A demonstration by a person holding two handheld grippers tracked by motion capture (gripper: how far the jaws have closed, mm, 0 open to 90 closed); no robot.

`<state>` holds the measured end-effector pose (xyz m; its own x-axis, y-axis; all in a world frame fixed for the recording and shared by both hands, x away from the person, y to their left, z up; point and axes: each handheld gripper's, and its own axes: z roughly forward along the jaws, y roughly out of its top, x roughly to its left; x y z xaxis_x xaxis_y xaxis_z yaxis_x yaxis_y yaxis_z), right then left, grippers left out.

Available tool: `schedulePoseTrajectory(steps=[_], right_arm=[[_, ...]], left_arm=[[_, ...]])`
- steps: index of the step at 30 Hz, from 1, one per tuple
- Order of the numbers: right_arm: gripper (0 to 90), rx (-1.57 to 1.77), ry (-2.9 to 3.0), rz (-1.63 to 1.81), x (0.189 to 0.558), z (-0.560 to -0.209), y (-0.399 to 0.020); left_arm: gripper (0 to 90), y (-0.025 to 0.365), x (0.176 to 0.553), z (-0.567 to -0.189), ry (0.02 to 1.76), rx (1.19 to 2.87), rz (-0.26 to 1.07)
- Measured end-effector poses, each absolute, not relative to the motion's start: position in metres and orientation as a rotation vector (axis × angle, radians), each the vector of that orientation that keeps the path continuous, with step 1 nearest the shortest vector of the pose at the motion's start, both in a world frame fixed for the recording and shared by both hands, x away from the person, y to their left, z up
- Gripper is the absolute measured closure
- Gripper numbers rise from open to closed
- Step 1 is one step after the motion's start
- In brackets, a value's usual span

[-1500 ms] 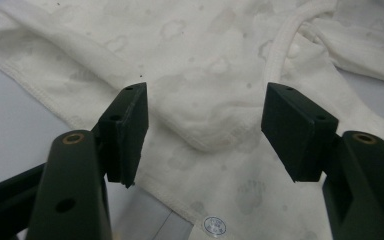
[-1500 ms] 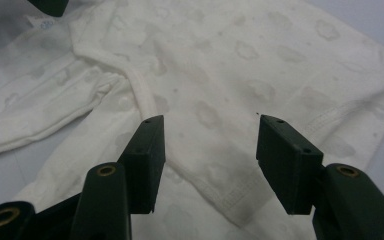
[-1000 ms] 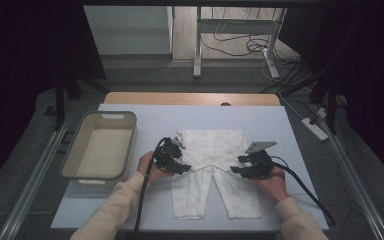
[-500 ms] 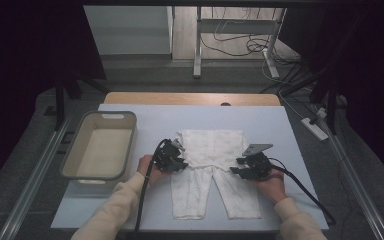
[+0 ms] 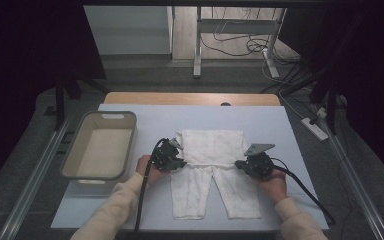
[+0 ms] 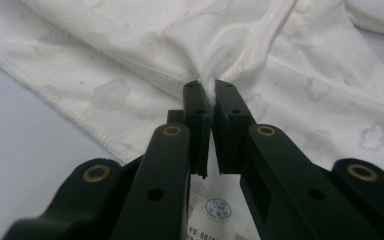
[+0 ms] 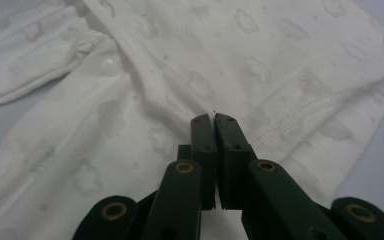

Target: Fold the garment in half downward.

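Now your table [image 5: 285,125], one pale sheet-covered top, spans the middle of the high view. One beige bin [image 5: 99,151] sits at centre left of that frame. One white garment [image 5: 214,170] lies flat just below centre, its two legs pointing toward the bottom edge.

Your left gripper [image 5: 169,156] sits at the garment's left edge, at waist height. Its jaws have just been closing, and in the left gripper view [image 6: 209,92] they stand nearly together, clamped on a gathered fold of the fabric [image 6: 280,65]. Your right gripper [image 5: 252,164] sits at the garment's right edge. Its jaws have also just been closing and, in the right gripper view [image 7: 214,119], pinch a ridge of the cloth [image 7: 260,60] at their tips.
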<state>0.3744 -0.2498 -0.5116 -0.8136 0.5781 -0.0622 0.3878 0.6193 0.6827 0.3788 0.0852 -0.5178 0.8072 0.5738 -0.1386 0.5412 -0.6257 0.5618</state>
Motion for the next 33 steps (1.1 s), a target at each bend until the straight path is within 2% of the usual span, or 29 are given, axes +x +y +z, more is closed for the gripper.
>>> schedulePoseTrajectory(steps=[15,33], right_arm=[[87.1,0.779,2.555,1.083,0.364,-0.498,-0.257],[87.1,0.761,2.592,1.092,0.347,-0.499,-0.259]], left_arm=[[84.4,0.092,0.368,-0.510,0.803,2.360,0.042],[84.3,0.094,0.349,-0.507,0.774,2.367,0.021]])
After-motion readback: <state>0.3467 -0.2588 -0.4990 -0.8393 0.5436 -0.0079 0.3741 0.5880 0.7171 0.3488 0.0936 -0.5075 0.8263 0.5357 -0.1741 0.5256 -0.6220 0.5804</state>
